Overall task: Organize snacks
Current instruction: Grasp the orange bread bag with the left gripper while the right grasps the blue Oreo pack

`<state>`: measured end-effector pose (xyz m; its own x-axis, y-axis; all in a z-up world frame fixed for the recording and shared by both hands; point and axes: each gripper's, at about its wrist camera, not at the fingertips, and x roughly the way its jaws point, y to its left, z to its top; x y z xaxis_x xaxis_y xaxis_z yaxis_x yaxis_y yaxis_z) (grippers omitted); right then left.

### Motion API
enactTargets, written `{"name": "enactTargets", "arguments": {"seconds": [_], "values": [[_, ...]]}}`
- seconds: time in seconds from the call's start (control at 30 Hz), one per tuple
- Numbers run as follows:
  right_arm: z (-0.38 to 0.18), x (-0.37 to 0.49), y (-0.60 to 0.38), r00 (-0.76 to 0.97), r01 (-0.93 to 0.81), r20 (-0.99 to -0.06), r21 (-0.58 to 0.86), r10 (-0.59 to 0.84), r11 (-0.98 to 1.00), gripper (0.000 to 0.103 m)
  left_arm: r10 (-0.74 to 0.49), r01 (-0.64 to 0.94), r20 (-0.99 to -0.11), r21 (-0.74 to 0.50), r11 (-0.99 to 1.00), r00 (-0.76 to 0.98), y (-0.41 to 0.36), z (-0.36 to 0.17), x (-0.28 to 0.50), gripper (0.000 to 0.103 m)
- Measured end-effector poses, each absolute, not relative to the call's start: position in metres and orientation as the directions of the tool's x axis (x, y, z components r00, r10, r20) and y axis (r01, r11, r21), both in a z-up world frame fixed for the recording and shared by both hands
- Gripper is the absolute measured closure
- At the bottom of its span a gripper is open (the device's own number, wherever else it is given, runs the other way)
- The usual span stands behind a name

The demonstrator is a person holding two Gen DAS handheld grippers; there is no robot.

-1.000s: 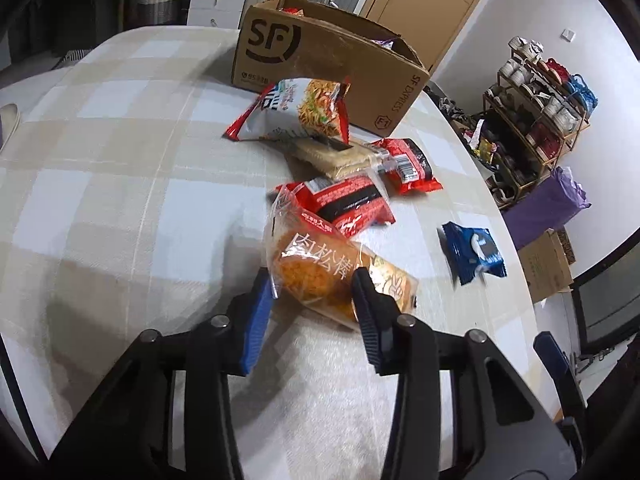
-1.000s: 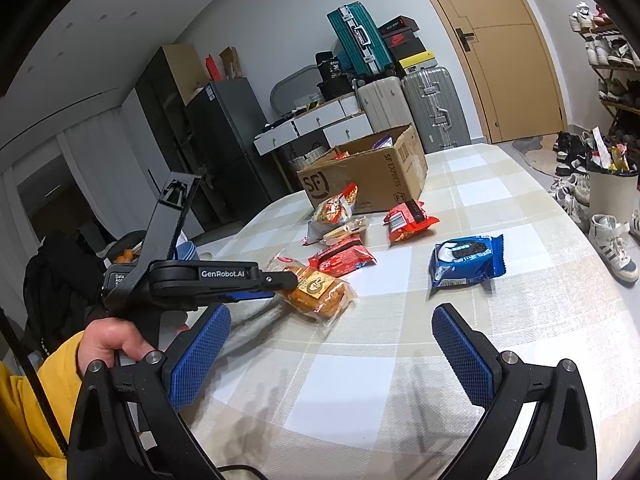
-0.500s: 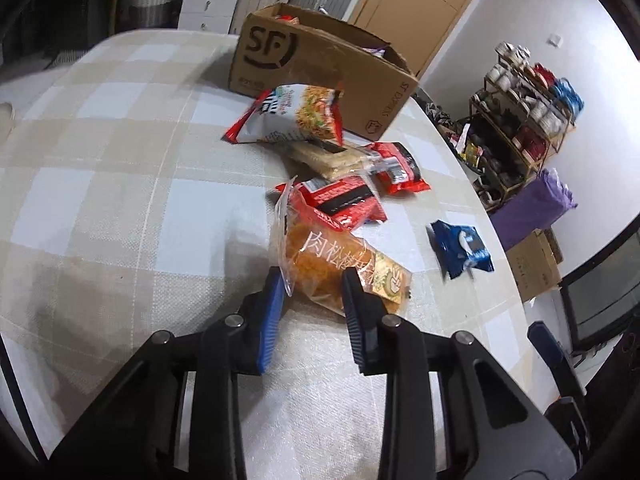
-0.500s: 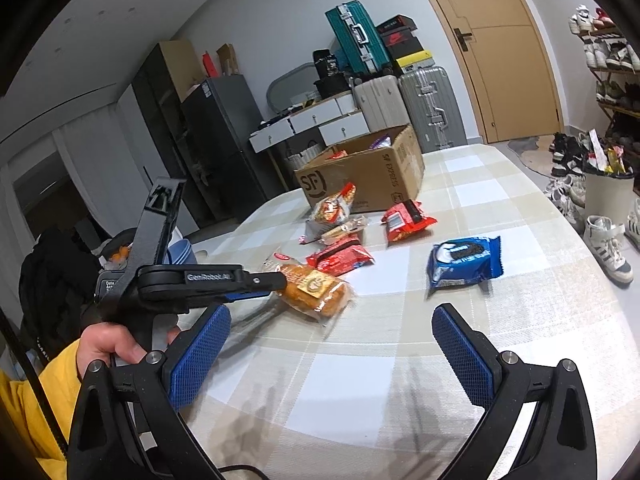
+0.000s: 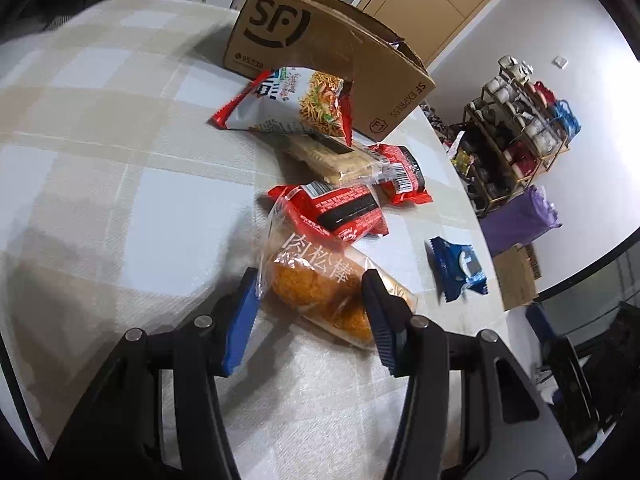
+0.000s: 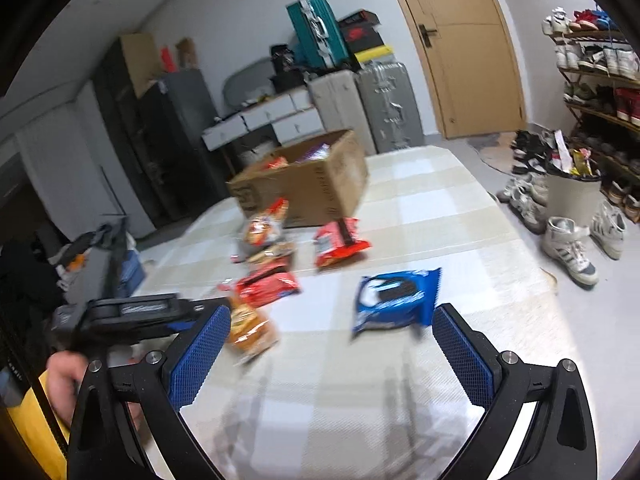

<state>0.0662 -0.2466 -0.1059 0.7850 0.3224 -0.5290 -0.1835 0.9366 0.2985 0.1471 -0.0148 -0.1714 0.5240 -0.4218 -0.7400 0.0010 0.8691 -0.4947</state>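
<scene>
The left gripper (image 5: pixel 308 292) bracketed the meat-floss bread packet (image 5: pixel 320 288), jaws apart, positioned for grasping.

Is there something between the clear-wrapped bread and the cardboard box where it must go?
Yes. From the bread, held loosely between the left tool's fingers, a straight path to the box crosses a red packet, a cracker pack and a noodle bag. Lifting over them avoids contact.
</scene>
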Motion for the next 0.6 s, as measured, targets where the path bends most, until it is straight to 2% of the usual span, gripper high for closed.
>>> {"name": "enactTargets", "arguments": {"seconds": [0.33,0.4,0.47,0.53,0.6], "values": [[-0.131,0.135,-0.245,0.694,-0.096,-0.685,0.215,0.221,0.972,0.001,-0.447,0.008,-0.722,-0.523,0.853,0.529,-0.013,-0.171,0.149,0.075],[-0.138,0.143,-0.24,0.672,-0.091,-0.716,0.174,0.19,0.981,0.006,-0.446,0.017,-0.721,-0.517,0.856,0.531,-0.013,-0.169,0.148,0.078],[-0.147,0.15,-0.234,0.645,-0.097,-0.746,0.14,0.17,0.985,0.033,-0.449,0.021,-0.717,-0.519,0.854,0.533,-0.012,-0.167,0.146,0.079],[-0.152,0.153,-0.23,0.631,-0.115,-0.757,0.13,0.173,0.985,0.033,-0.451,0.026,-0.713,-0.52,0.853,0.536,-0.012,-0.166,0.143,0.08],[-0.153,0.152,-0.226,0.631,-0.14,-0.756,0.11,0.174,0.984,0.04,-0.45,0.031,-0.712,-0.517,0.855,0.54,-0.012,-0.165,0.141,0.081]]}}
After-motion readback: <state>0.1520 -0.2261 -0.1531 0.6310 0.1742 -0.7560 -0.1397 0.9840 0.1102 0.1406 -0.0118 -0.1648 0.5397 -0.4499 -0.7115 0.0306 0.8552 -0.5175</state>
